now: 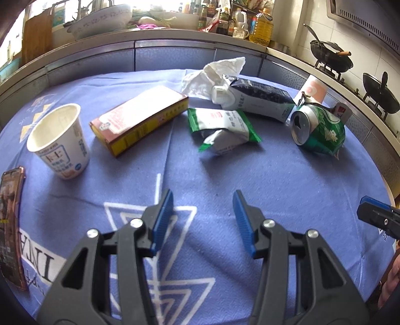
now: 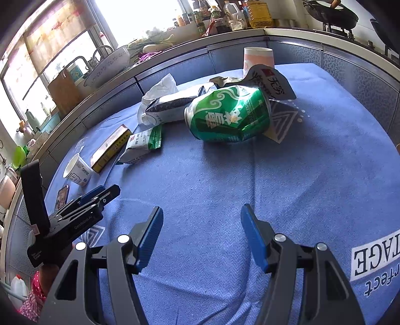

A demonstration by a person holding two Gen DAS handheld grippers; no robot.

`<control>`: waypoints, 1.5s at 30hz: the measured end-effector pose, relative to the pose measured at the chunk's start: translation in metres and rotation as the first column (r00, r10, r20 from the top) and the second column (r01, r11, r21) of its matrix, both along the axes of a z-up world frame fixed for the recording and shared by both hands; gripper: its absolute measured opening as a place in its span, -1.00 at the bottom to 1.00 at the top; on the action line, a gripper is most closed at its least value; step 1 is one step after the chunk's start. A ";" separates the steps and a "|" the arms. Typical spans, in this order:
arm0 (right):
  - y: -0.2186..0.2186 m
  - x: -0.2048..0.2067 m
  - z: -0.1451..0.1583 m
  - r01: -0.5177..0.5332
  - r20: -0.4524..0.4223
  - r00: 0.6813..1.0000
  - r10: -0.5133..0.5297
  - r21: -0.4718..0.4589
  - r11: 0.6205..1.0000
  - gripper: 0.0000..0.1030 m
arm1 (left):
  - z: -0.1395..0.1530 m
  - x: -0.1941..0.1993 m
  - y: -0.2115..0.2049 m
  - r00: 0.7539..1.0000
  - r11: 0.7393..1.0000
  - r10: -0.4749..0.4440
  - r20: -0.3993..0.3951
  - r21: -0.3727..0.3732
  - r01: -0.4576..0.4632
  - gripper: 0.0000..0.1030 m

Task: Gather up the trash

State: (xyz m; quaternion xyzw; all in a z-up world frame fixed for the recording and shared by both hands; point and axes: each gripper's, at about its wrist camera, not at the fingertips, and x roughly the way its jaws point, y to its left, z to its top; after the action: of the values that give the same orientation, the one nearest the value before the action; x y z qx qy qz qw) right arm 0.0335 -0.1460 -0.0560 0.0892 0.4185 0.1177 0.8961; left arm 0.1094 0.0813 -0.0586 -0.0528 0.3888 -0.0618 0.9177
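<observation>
Trash lies across a blue cloth [image 1: 287, 190]. A white yogurt cup [image 1: 61, 142] stands upright at the left, beside a pink and yellow box [image 1: 140, 117]. A green and white wrapper [image 1: 222, 130], a dark milk carton [image 1: 257, 98], a crumpled tissue [image 1: 212, 77] and a dented green can [image 1: 318, 130] lie farther right. My left gripper [image 1: 203, 220] is open above bare cloth, short of the wrapper. My right gripper [image 2: 201, 233] is also open and empty, with the green can [image 2: 230, 115] well ahead of it. Its fingertip shows at the right edge of the left wrist view.
A phone [image 1: 10, 225] lies at the cloth's left edge. A pink and white paper cup [image 2: 258, 57] stands at the far side behind a torn pouch [image 2: 270, 82]. Beyond the table runs a counter with bottles, a basin [image 1: 100, 20] and woks [image 1: 330, 57] on a stove.
</observation>
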 end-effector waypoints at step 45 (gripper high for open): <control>-0.025 0.074 0.039 0.024 0.143 0.989 -0.022 -0.010 1.000 0.26 | -0.003 -0.001 0.004 0.999 0.998 -0.028 0.016 -0.055 0.029 -0.01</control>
State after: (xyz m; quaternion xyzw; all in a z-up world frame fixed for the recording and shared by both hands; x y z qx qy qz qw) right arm 0.1079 -0.1711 -0.0169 0.0801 0.3527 0.1109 0.9257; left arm 0.1084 0.0857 -0.0616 -0.0723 0.3805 -0.0860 0.9179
